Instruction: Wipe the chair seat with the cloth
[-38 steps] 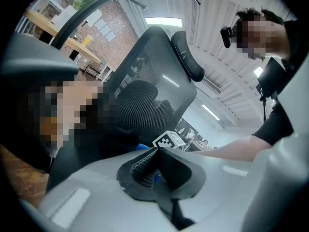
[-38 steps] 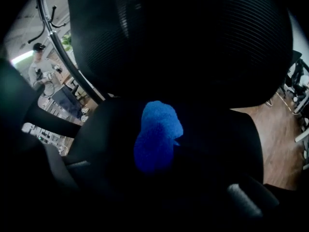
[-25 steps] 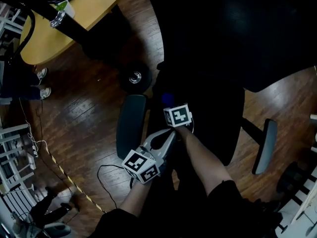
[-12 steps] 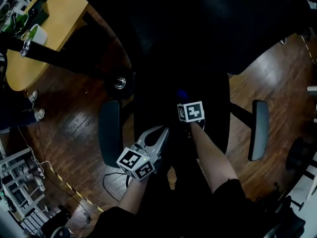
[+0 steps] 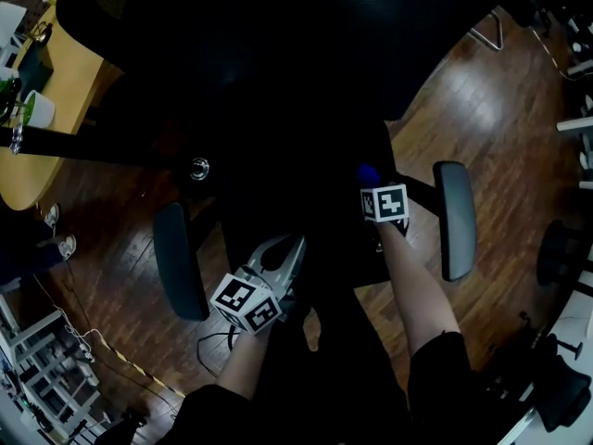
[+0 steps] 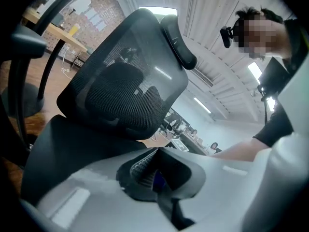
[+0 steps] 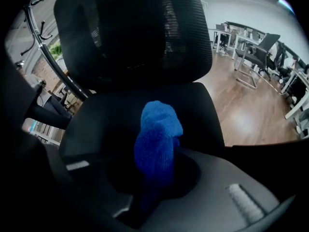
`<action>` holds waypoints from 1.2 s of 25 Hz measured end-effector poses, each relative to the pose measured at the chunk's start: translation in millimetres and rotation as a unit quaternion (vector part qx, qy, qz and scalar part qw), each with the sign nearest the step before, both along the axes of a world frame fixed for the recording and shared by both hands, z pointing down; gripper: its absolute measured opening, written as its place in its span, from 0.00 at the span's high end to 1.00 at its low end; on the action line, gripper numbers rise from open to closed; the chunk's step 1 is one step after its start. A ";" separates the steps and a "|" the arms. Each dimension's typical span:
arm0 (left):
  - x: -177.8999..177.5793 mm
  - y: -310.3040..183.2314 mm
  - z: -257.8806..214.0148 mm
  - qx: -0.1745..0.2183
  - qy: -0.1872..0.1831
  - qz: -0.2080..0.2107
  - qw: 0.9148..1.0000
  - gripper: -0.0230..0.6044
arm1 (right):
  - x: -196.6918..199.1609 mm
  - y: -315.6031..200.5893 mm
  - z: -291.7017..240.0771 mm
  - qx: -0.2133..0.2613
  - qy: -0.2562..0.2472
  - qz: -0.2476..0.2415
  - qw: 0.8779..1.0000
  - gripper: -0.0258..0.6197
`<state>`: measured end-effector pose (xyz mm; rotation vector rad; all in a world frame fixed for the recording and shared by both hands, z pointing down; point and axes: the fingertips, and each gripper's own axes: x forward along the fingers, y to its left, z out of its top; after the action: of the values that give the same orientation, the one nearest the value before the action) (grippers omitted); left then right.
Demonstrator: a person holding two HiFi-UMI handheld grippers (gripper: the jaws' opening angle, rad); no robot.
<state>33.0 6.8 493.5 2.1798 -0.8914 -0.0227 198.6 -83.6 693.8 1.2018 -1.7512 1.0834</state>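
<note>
Right gripper (image 7: 158, 177): jaws clamped on the cloth, which fills the gap between them.
Cloth (image 7: 158, 129): blue and bunched, sticking out past the jaw tips. In the head view it (image 5: 368, 173) hangs over the right side of the seat, near the right armrest. Whether it touches the seat cannot be told.
Left gripper (image 5: 293, 245): jaws brought together with tips meeting (image 6: 155, 152), gripping nothing. It sits over the front edge of the seat, left of the middle, and points toward the backrest. A small blue patch shows in the hollow behind the tips; what it is cannot be told.
Seat (image 7: 116, 112): black, with nothing lying loose on it.
Backrest (image 7: 130, 33): black mesh, upright at the far edge of the seat, with a headrest (image 6: 178, 42) on top.
Left armrest (image 5: 179, 262): grey pad beside the left edge of the seat.
Right armrest (image 5: 454, 219): grey pad beside the right edge of the seat.
Floor (image 5: 491, 109): dark wood boards.
Desk (image 5: 56, 82): light wood, off the chair's left side, well apart from both grippers.
Forearms (image 5: 412, 290): bare, reaching over the front edge of the seat.
</note>
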 end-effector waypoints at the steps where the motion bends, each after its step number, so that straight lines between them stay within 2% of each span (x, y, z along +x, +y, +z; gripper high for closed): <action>1: 1.4 0.0 -0.4 0.000 -0.001 0.001 1.000 0.98 | 1.6 0.4 -1.5 -0.001 -0.003 0.003 1.000 0.90; 6: -0.3 -0.1 -1.9 0.003 -0.003 -0.006 1.000 0.98 | 8.6 6.3 -1.5 -0.013 0.016 0.006 1.000 0.90; 10: -10.0 3.5 0.6 0.005 -0.005 -0.020 1.000 0.98 | 7.0 -1.6 -3.5 0.016 0.023 0.004 1.000 0.90; 12: -17.0 8.6 -1.0 0.004 -0.003 -0.031 0.999 0.98 | -5.9 -4.2 -12.3 0.029 0.027 -0.014 0.999 0.90; 14: -26.8 13.3 -4.7 0.006 0.000 -0.042 0.999 0.98 | -37.5 -8.5 -20.8 0.040 0.019 -0.046 0.998 0.90; 18: -56.4 21.5 -9.9 0.006 0.001 -0.073 0.997 0.98 | -138.3 -6.3 -25.0 0.026 -0.027 -0.112 0.993 0.90; 23: -91.8 36.1 -11.1 0.004 -0.005 -0.117 0.993 0.98 | -252.5 28.7 -26.0 0.004 -0.071 -0.191 0.979 0.90; 27: -106.7 51.9 -8.4 0.003 -0.006 -0.142 0.990 0.98 | -303.5 69.3 -15.5 -0.025 -0.100 -0.223 0.969 0.90; 30: -111.0 60.0 -5.2 0.001 -0.008 -0.145 0.989 0.98 | -313.0 83.2 -2.9 -0.021 -0.097 -0.231 0.968 0.90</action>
<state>-78.0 66.7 488.3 2.0370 -1.2111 -0.1470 -114.3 -0.5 691.0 0.6248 -2.0142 0.9705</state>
